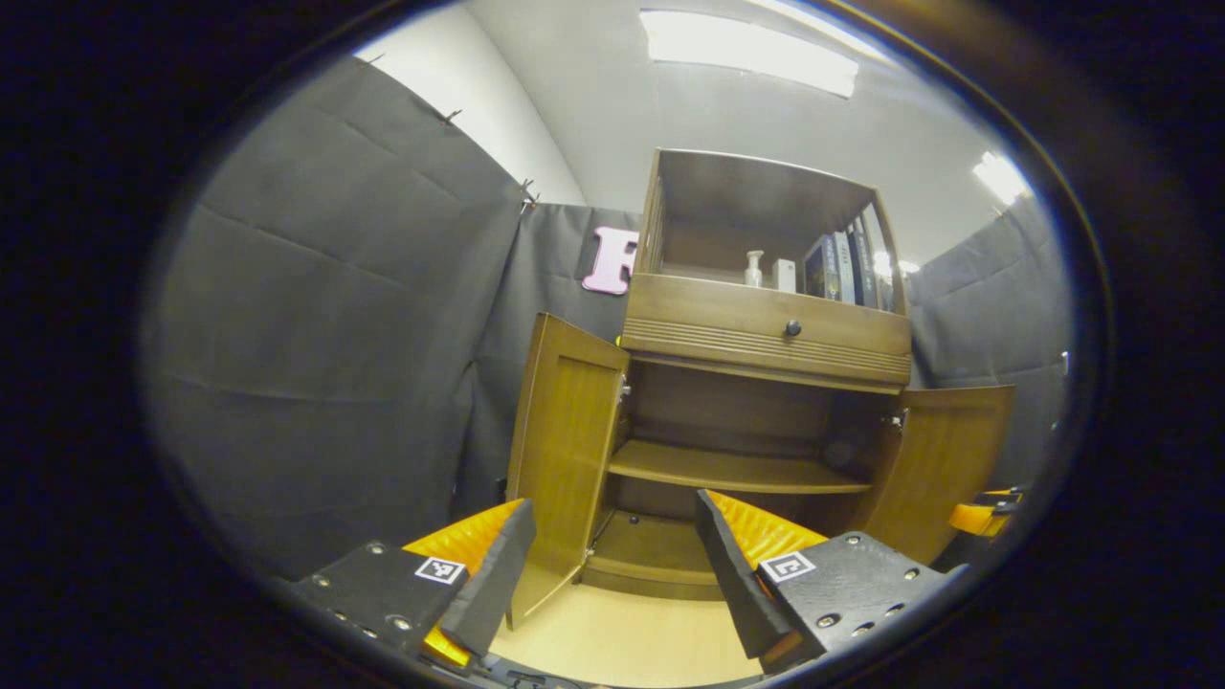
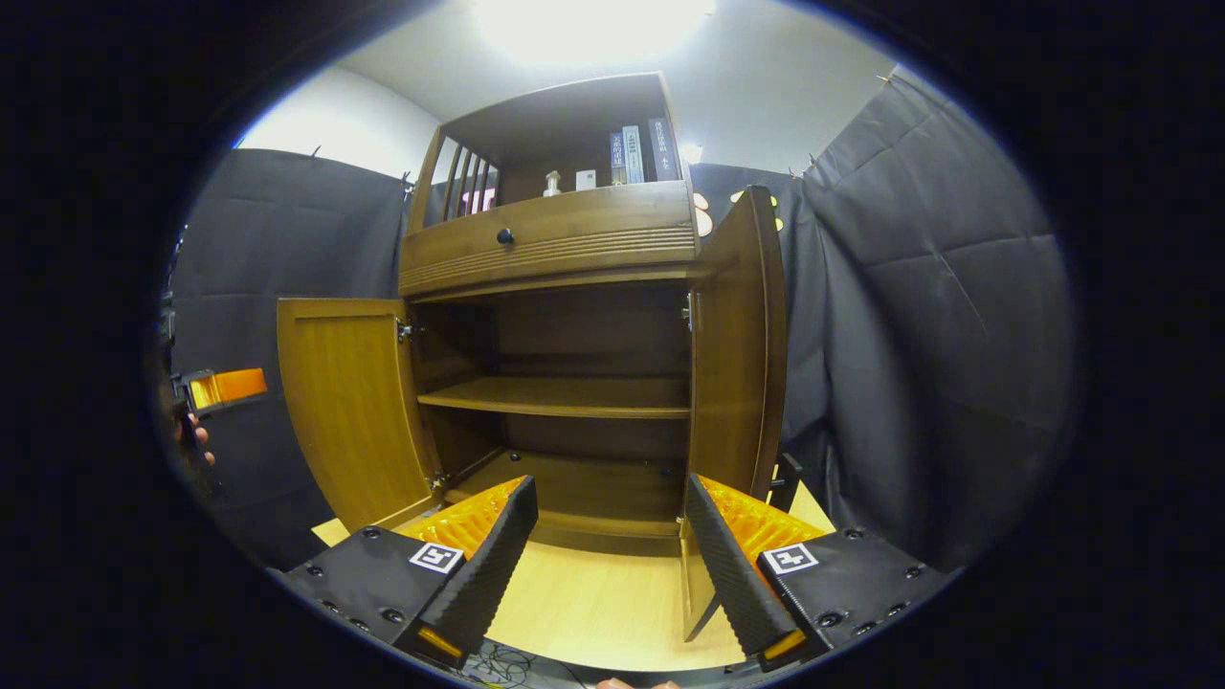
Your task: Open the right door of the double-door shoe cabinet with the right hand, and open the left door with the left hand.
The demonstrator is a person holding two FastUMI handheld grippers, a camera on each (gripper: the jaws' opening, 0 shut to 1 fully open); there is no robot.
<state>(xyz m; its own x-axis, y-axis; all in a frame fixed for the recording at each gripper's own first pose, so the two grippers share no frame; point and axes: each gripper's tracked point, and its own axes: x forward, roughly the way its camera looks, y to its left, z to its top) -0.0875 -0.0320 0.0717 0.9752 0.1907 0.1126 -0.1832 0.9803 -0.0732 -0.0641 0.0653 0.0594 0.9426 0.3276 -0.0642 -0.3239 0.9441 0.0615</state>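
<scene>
the shoe cabinet [image 1: 766,335] stands at the far side of the booth with both lower doors swung open. the left door [image 1: 565,450] and the right door [image 2: 737,335] stand outward, exposing the inner shelf [image 2: 565,397]. the left gripper [image 1: 612,565] and the right gripper [image 2: 608,545] sit near the cabinet front, each with fingers apart, gripping nothing. books [image 2: 636,153] stand in the top compartment.

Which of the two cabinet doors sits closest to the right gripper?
The right door: it stands edge-on just past the right gripper, while the left door swings away.
</scene>
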